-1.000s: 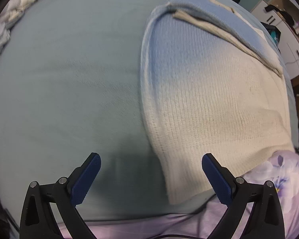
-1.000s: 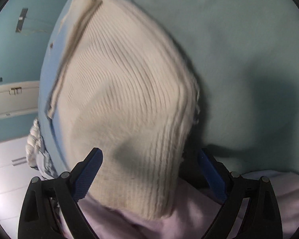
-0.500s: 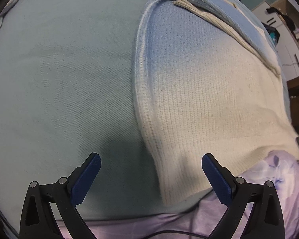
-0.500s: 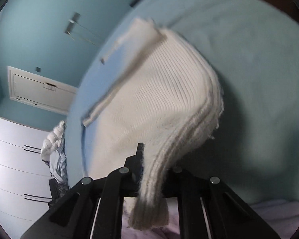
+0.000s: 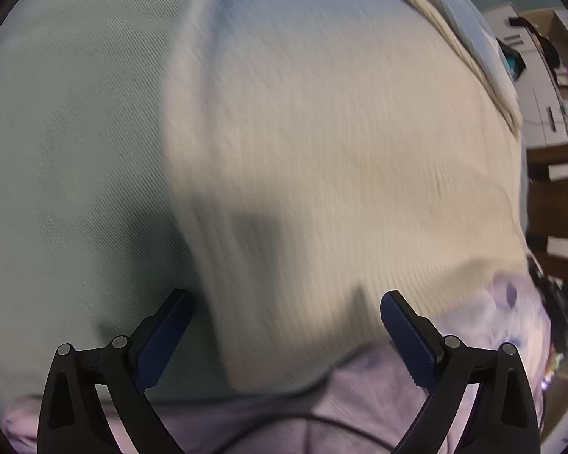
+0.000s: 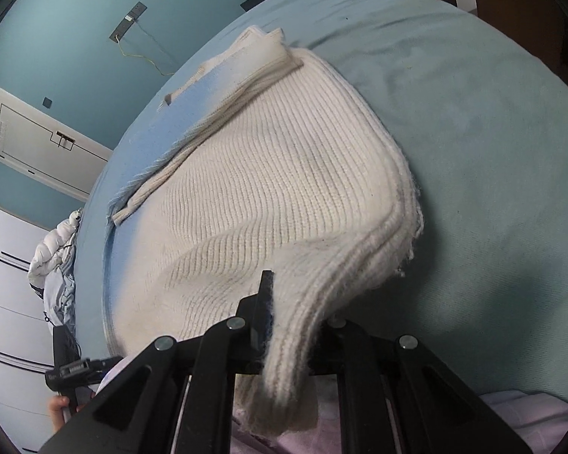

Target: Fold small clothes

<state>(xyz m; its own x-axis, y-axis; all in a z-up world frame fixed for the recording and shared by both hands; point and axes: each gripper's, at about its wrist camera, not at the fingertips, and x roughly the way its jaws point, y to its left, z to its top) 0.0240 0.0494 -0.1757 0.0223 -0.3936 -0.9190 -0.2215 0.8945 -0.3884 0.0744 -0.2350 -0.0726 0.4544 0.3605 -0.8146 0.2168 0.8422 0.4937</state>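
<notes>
Surface: teal bedsheet (image 6: 473, 121) over a bed, teal wall (image 6: 75, 30) beyond; lilac floral fabric (image 5: 359, 389) at the near edge, below both tongs.
Garment: cream knit sweater (image 6: 276, 181), lying ahead of both tongs, one sleeve folded across its far end.
Progress: early, judged from the lie; sleeve appears folded in, body fold not yet made, near hem only raised at one corner.
Right gripper (image 6: 284, 314): clenched on the sweater's near hem corner; knit drapes out between the jaws, lifted off the sheet.
Left gripper (image 5: 284, 325): jaws spread wide, grasping nothing; the other hem corner sits between them, contact unclear through blur.
Remaining: left grasp, carry hem over.
</notes>
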